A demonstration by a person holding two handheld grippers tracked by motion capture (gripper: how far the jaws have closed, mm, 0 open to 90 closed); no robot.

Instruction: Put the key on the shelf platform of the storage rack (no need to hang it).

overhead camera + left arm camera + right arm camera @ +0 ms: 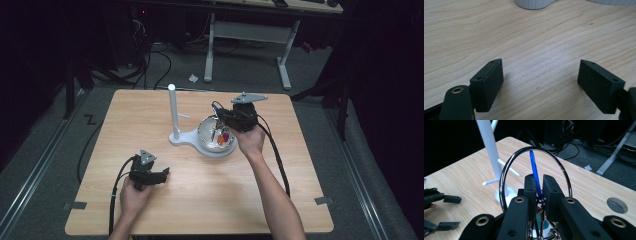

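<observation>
**benchwatcher:** Looking at the right hand-held gripper point(539, 188) from its own view, the jaws are clamped tight on a thin blue plastic strip point(534, 171) that pokes straight up between them. A shiny metal wire ring point(506, 167) arches over and around the jaw tips, with the strip standing inside that loop. Below the jaws there's a tangle of chrome wire and something teal and orange, too cramped to tell apart.

**pegboard_pat:** Where's that sitting on the table?

**benchwatcher:** In the high view the right hand-held gripper point(223, 121) is over the white round bowl point(204, 131), tips right at the small colourful bits point(222, 137) inside it. The bowl sits on the white plastic stand base point(182, 138), and just past the gripper's tips, on the far side of the bowl, rises the white upright post with short side pegs point(173, 110). From the right gripper's view that post point(488, 147) is ahead and to the left of the jaws.

**pegboard_pat:** And the left one?

**benchwatcher:** Left hand-held gripper point(161, 176) rests low over the light wooden table point(190, 200), well apart from the bowl. Its own view shows the left hand-held gripper point(540, 77) spread wide with bare wood grain between the pads, gripping nothing. The white base edge point(534, 3) is far ahead of it.
</observation>
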